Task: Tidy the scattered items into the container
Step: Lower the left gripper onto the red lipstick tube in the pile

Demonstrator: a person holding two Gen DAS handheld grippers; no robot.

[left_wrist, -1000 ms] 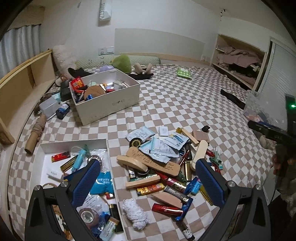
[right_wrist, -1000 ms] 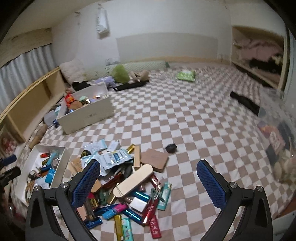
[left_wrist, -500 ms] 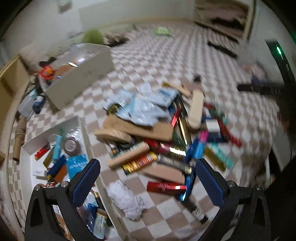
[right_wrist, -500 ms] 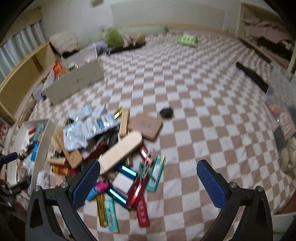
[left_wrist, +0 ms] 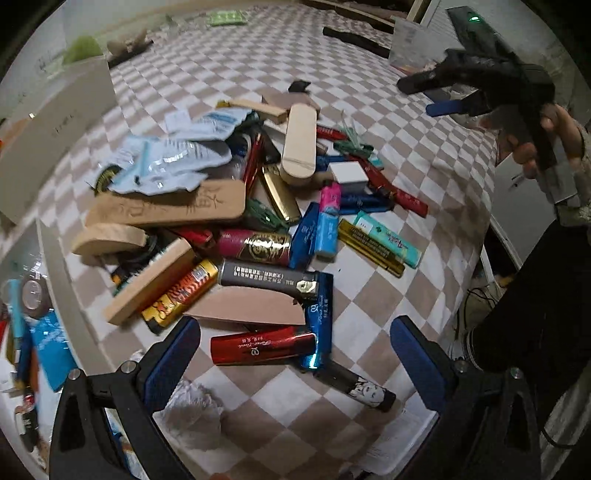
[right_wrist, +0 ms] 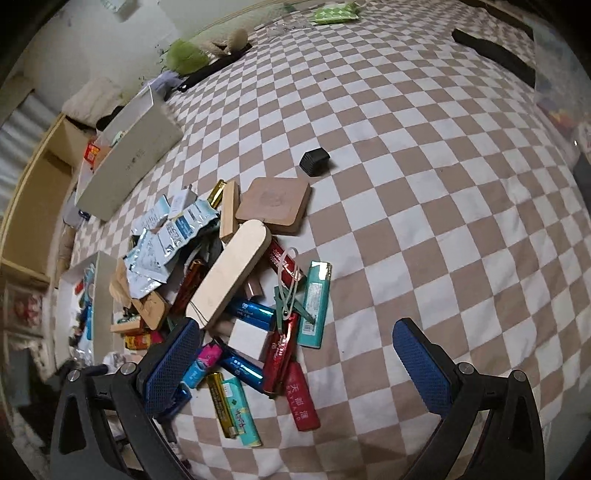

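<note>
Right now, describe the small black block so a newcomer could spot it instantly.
Start at the checkered bedspread and find the pile of lighters and packets. Just past its far edge lies a square wooden coaster. The black block sits alone beyond that, apart from the pile, the only dark, cube-like thing there.

Brown-and-white checked bedcover (right_wrist: pixel 424 206) — red lighter (left_wrist: pixel 262 349), teal lighter (right_wrist: pixel 314 304), pale wooden slat (right_wrist: pixel 229 273), blue-padded left gripper (left_wrist: pixel 295 365).

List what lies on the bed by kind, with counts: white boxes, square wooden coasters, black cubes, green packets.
White boxes: 2
Square wooden coasters: 1
Black cubes: 1
Green packets: 1
Total: 5
</note>
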